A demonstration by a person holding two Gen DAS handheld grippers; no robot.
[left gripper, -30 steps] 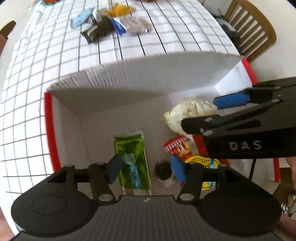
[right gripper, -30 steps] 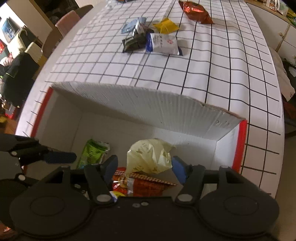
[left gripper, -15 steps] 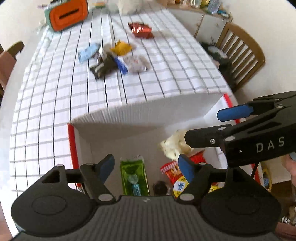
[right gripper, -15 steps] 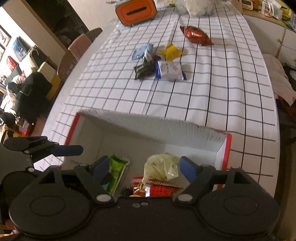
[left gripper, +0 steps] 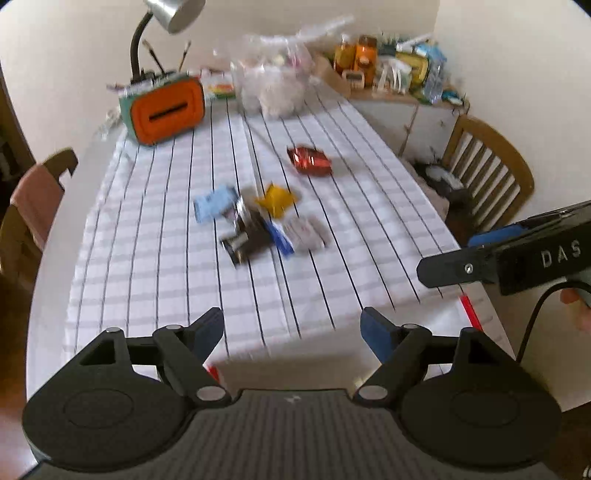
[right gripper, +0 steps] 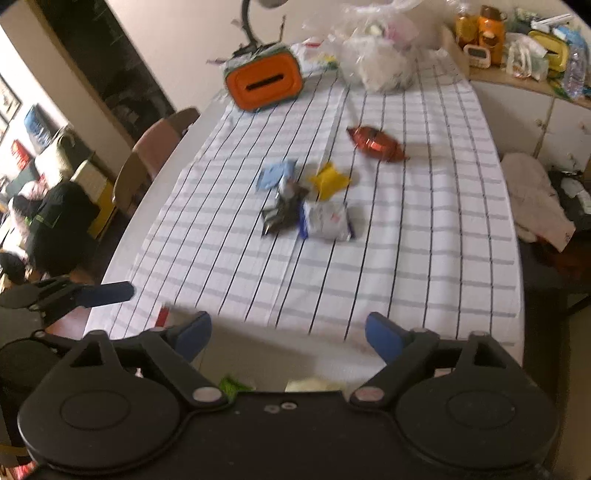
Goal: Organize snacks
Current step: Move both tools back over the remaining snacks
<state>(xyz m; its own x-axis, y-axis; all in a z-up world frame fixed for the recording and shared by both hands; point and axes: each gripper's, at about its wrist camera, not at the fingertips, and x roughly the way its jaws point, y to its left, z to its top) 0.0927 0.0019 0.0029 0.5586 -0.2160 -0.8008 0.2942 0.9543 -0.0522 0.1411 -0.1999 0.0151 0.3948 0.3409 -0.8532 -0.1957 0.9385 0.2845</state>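
Both grippers hang above the near edge of the white box [left gripper: 332, 363] [right gripper: 280, 350], jaws opening and empty. My left gripper [left gripper: 291, 332] and right gripper [right gripper: 288, 330] point toward loose snacks on the checked cloth: a red foil pack [left gripper: 309, 160] [right gripper: 376, 143], a yellow packet [left gripper: 276, 199] [right gripper: 330, 181], a pale blue packet [left gripper: 214, 202] [right gripper: 275, 173], a dark wrapper [left gripper: 245, 236] [right gripper: 282, 212] and a white-and-blue pack [left gripper: 301, 236] [right gripper: 327, 219]. A green pack [right gripper: 231, 386] and a pale bag [right gripper: 310, 386] peek from the box in the right wrist view.
An orange tissue holder [left gripper: 166, 107] [right gripper: 264, 83], a desk lamp [left gripper: 166, 22] and a clear plastic bag [left gripper: 273, 85] [right gripper: 380, 55] stand at the table's far end. A wooden chair [left gripper: 487, 173] is on the right, a pink chair [right gripper: 162, 140] on the left.
Both grippers have risen out of the box and tilted up toward the table, their jaws spreading wider. The snacks inside the box have dropped almost out of view.
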